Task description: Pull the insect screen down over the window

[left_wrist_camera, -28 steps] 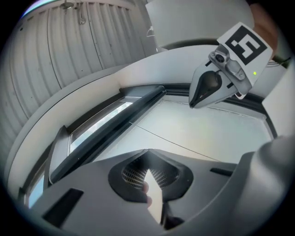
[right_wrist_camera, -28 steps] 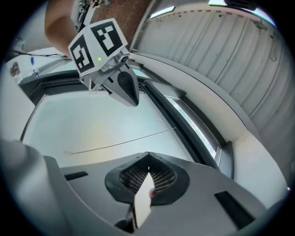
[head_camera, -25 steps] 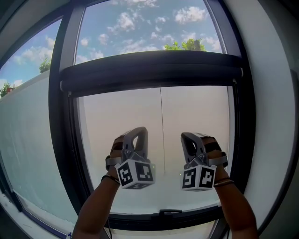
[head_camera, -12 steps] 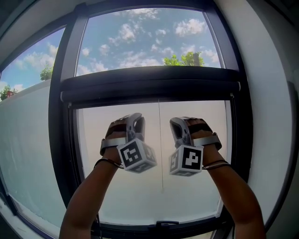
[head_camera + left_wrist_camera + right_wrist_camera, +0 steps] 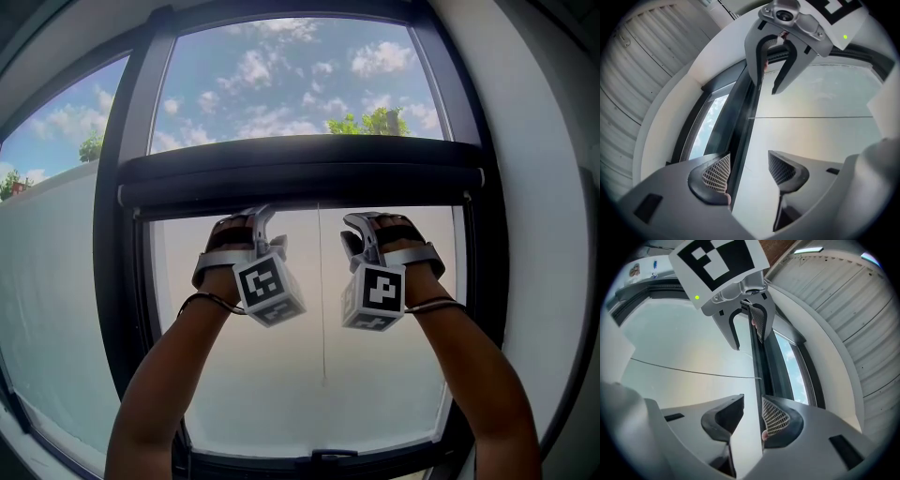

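Note:
The insect screen's dark pull bar (image 5: 309,173) spans the window high up, with sky above it and a pale pane below. Both grippers are raised to its underside. My left gripper (image 5: 260,217) has just been opening; in the left gripper view its jaws (image 5: 749,164) stand wide apart, with the bar's edge (image 5: 740,122) running into the gap beside the left pad. My right gripper (image 5: 358,225) has also just been opening. Its jaws (image 5: 753,408) are narrowly parted astride the bar's edge (image 5: 764,366), and the pads do not press on it.
A thin cord (image 5: 322,300) hangs down the middle of the pane between the two hands. The dark window frame (image 5: 127,234) stands at the left and right, a latch (image 5: 328,457) sits on the bottom rail, and a white wall (image 5: 553,234) is at the right.
Both hands have risen from the middle of the pane to just under the bar and have rolled slightly. The marker cubes now sit higher and closer together.

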### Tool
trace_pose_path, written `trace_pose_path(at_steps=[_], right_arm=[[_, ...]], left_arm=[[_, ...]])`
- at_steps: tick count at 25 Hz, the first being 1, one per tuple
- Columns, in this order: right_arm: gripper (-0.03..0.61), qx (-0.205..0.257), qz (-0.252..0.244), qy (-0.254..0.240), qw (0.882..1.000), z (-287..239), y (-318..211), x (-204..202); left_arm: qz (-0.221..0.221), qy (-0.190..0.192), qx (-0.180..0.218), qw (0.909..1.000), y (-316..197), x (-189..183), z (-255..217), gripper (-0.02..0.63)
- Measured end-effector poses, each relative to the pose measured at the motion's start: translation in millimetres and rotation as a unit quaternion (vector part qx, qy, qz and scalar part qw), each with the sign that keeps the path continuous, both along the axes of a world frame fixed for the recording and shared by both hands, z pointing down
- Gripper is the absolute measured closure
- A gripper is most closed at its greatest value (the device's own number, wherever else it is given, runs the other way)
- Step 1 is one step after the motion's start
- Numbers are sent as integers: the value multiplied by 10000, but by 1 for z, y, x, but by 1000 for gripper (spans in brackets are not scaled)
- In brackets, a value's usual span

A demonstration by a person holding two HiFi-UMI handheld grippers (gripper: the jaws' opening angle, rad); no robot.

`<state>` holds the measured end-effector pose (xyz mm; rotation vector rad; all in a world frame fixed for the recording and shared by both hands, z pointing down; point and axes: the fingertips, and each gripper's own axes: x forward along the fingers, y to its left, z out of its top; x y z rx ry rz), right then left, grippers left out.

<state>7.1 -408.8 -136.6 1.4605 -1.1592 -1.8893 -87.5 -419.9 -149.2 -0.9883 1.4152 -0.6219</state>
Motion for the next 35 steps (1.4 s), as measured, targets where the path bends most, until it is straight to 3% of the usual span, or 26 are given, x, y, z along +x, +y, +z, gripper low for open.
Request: trace_pose_path(at_steps=[9, 25, 35], right_arm=[[376, -279, 179, -41, 9994, -25, -20, -10], [334, -603, 723, 112, 9955, -37, -55, -14], [325, -888, 1035, 253, 9903, -32, -63, -11]], left_arm=[[-230, -218, -132, 9994, -18, 5, -13, 318], [-435, -244, -391, 9980, -48, 8, -22, 314], [-561, -262, -874, 9942, -49, 8, -17, 314]])
